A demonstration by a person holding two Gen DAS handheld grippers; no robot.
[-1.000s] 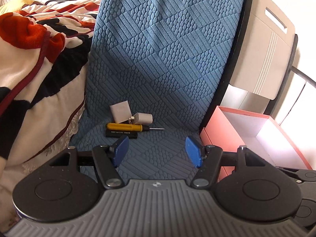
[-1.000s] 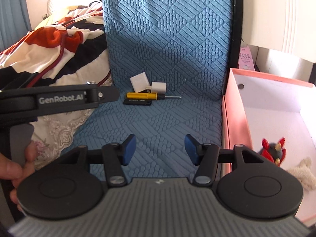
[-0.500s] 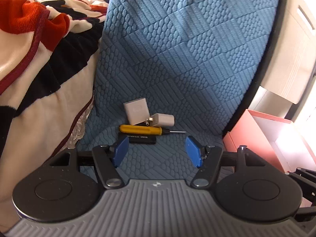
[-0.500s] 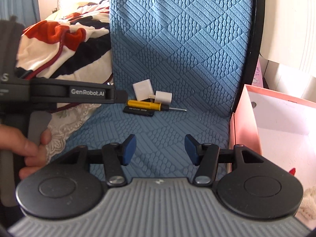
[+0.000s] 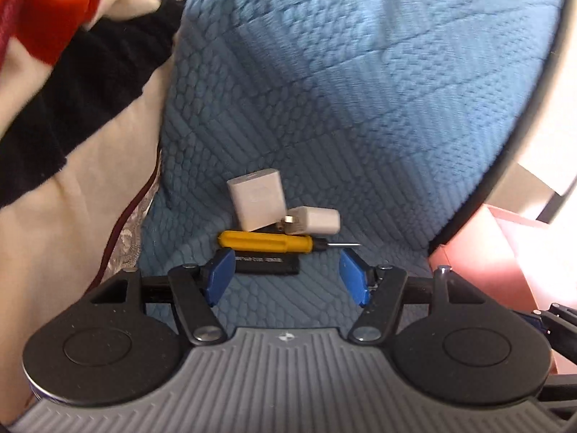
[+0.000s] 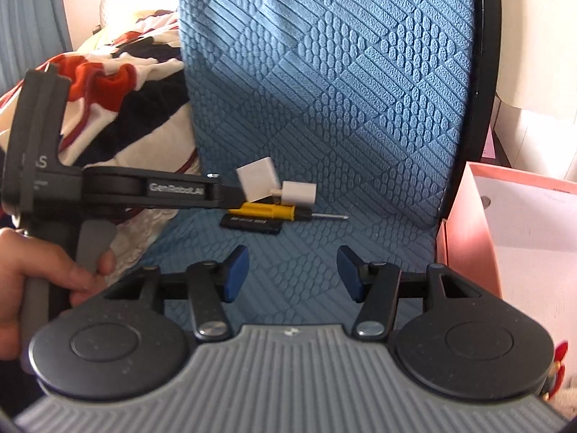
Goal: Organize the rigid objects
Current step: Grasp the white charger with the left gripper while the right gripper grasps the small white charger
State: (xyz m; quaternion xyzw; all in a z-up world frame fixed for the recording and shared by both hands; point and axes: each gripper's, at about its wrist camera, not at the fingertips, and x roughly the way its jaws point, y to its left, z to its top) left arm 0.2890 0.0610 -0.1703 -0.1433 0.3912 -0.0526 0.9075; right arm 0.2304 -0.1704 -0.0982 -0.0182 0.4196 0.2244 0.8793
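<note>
**Lining up on the little pile at the seat crease**

Looking along the left gripper (image 5: 285, 274), both blue pads are spread wide with nothing between them. The black stick-shaped gadget (image 5: 267, 264) sits just past the tips, its left end right by the left pad, so my guess is that's the first pick. Right behind it lies the yellow screwdriver (image 5: 268, 242), tip pointing right. Behind that, two white charger blocks (image 5: 258, 200) lean against the blue textured seat cover (image 5: 360, 108), probably just propped there by the crease.

The right gripper (image 6: 293, 274) is also wide open and empty, sitting farther back from the pile. The pink box (image 6: 465, 223) stands beside the seat on the right, likely where everything goes.
</note>
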